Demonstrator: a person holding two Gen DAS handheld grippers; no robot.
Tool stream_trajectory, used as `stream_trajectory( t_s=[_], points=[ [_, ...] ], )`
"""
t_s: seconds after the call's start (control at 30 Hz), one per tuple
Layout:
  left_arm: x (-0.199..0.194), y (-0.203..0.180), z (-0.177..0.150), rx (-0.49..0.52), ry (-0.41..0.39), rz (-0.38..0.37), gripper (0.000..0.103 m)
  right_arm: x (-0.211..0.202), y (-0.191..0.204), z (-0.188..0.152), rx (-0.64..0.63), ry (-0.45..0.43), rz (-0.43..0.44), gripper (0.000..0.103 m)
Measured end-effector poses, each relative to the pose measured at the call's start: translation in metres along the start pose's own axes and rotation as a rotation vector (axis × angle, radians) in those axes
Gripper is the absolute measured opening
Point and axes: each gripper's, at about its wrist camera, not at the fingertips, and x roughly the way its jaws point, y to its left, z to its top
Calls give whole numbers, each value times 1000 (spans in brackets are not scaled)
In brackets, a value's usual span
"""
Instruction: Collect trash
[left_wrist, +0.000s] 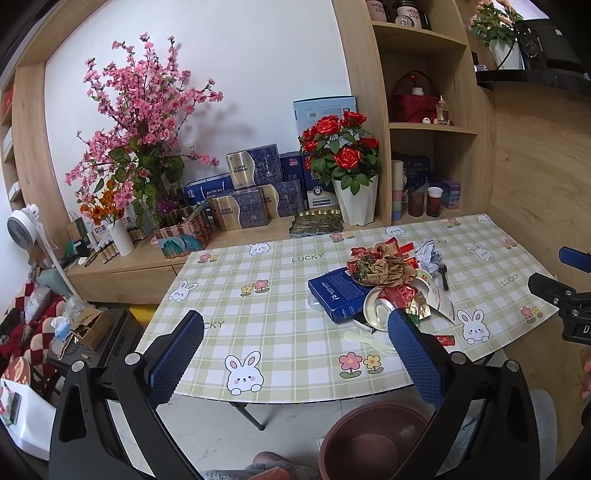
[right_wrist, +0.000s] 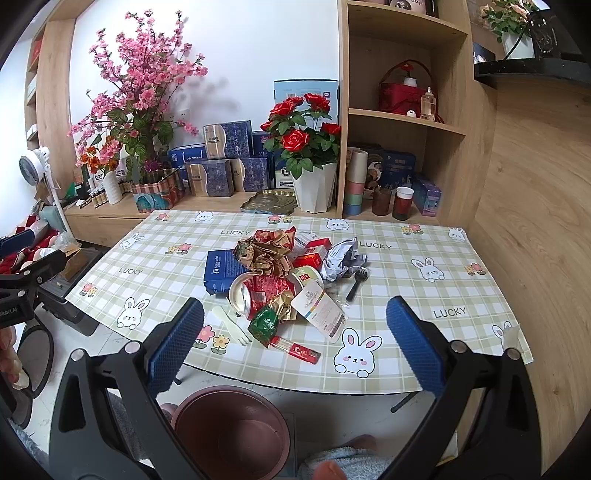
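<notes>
Blue-padded left gripper (left_wrist: 295, 354) is hanging wide open with nothing in it, so collecting isn't looking started: the trash pile (left_wrist: 391, 280) is sitting on the table's (left_wrist: 258, 295) far right, brown bin (left_wrist: 373, 439) waiting on the floor at the near edge. From the right wrist, the right gripper (right_wrist: 295, 347) is gaping empty too, needing to reach in and pinch one piece. "LUCKY" is showing on the cloth; the blue box's (right_wrist: 221, 273) print looks like "coffee", I'm guessing.
</notes>
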Motion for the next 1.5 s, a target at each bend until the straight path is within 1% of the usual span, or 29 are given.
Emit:
stream_trajectory(
  t_s=[0.87, 1.5],
  points=[
    [-3, -4, 2, 4, 2, -3, 98, -7, 1, 6, -11, -5, -5, 97],
    [-2, -6, 0, 4, 3, -6, 98, -7, 5, 0, -24, -1, 0, 97]
  ],
)
